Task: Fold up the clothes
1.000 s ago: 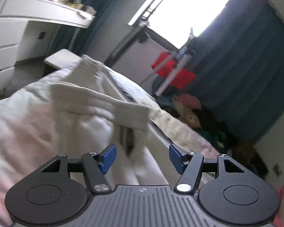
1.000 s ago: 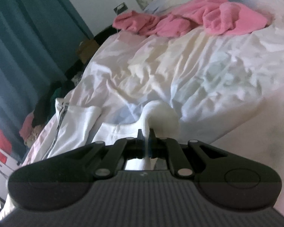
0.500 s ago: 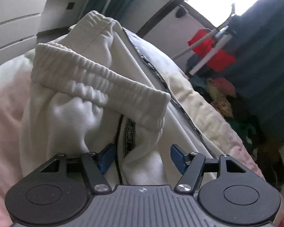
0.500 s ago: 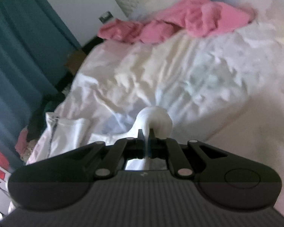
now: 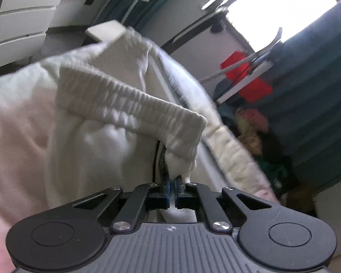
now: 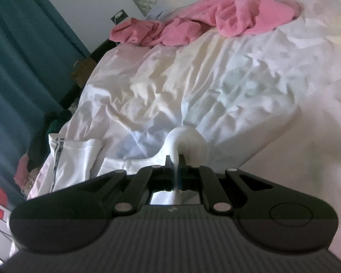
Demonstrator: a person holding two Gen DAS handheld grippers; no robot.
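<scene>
White sweatpants (image 5: 116, 118) with a ribbed elastic waistband and a dark side stripe lie on the bed, filling the left wrist view. My left gripper (image 5: 172, 182) is shut on a fold of the pants just below the waistband corner. In the right wrist view my right gripper (image 6: 175, 162) is shut on a bunched bit of the same white sweatpants (image 6: 188, 141), which bulges out past the fingertips. A striped leg section (image 6: 72, 157) rests to the left of it.
A rumpled white bedsheet (image 6: 216, 86) covers the bed, with a pink garment (image 6: 206, 25) heaped at its far end. Teal curtains (image 5: 318, 95), a pile of clothes on the floor (image 5: 257, 127) and white drawers (image 5: 22, 20) stand beyond the bed's edge.
My left gripper closed from wide open onto the pants below the waistband after moving in close. The right gripper stayed shut on its white fold, with the view shifting slightly.
</scene>
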